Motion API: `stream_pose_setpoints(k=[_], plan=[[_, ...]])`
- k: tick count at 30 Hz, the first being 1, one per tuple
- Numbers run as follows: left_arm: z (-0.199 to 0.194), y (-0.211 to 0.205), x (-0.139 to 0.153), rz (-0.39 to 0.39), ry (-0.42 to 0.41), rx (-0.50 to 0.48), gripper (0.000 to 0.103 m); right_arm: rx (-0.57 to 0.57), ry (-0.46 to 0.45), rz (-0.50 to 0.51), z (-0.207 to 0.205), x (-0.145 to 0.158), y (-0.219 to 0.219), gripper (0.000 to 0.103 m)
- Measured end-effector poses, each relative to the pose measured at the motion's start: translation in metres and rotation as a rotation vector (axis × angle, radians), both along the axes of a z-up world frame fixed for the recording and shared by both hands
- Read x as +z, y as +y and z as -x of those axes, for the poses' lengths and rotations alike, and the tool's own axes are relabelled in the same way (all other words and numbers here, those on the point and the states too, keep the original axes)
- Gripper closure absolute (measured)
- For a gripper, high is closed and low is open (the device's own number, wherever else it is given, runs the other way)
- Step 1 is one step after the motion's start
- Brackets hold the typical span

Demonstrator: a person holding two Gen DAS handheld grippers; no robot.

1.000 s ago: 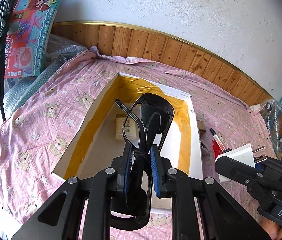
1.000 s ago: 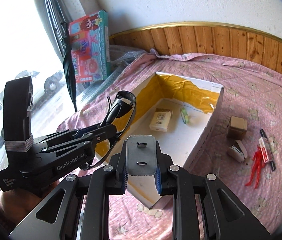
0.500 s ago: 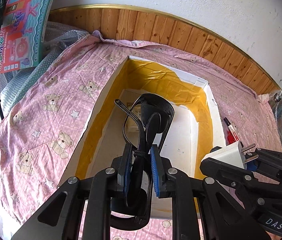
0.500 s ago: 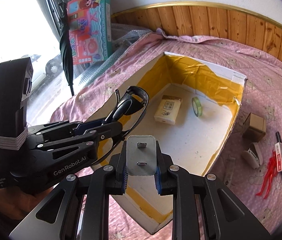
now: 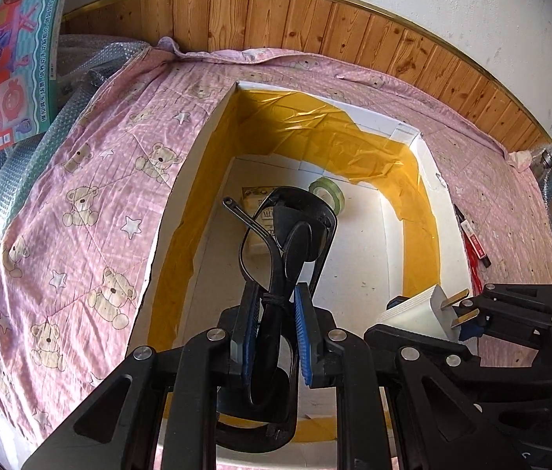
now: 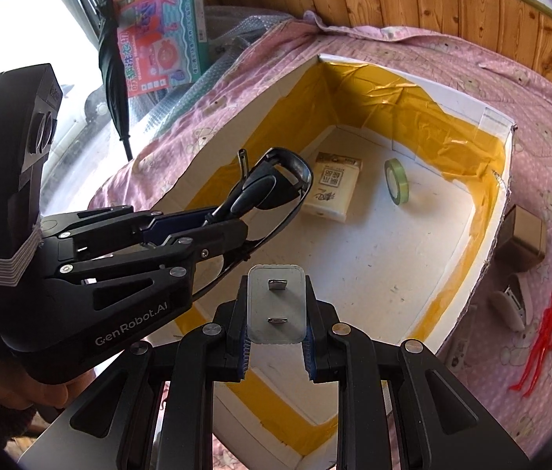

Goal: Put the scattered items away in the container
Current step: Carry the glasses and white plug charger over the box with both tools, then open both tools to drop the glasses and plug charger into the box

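Plug prongs [image 6: 277,300] face-on in right view, sunglasses [image 5: 287,235] in left.

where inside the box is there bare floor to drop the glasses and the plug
Inside the box, the near half of the white floor is bare, from the yellow-taped near wall up to the tissue pack. The right side below the tape roll is free too. The far end is crowded. The sunglasses and plug hang over the bare part.

The right gripper [image 6: 276,346] clamps a white plug [image 6: 277,305] above the box [image 6: 467,270]. Beside it, the left gripper [image 6: 205,221] grips black glasses [image 6: 276,180]. Tape [image 6: 396,181] lies inside.
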State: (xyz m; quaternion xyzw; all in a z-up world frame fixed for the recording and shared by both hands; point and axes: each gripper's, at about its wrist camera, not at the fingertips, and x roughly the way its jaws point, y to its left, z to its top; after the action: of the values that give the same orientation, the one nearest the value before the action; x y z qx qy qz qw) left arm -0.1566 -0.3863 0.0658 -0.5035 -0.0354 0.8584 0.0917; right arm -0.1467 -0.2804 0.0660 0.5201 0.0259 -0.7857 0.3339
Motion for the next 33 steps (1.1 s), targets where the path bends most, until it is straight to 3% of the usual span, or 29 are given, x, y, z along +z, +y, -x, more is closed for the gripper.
stream_pose_setpoints(k=[7,12,21,26,33], plan=[[0.011,-0.001,-0.022,-0.003,-0.105,-0.038,0.084,0.039,-0.047,-0.052,0.006,-0.012,-0.008,0.081],[0.014,-0.009,-0.03,-0.001,-0.136,-0.033,0.084,0.055,-0.065,-0.088,0.006,-0.018,-0.012,0.081],[0.016,-0.009,-0.033,0.001,-0.148,-0.032,0.084,0.053,-0.1,-0.113,0.008,-0.025,-0.015,0.08],[0.016,-0.009,-0.03,0.003,-0.134,-0.022,0.073,0.01,-0.102,-0.063,0.01,-0.019,-0.006,0.077],[0.006,-0.018,-0.012,-0.029,-0.092,0.007,0.073,-0.014,-0.091,-0.003,0.0,-0.008,0.006,0.077]])
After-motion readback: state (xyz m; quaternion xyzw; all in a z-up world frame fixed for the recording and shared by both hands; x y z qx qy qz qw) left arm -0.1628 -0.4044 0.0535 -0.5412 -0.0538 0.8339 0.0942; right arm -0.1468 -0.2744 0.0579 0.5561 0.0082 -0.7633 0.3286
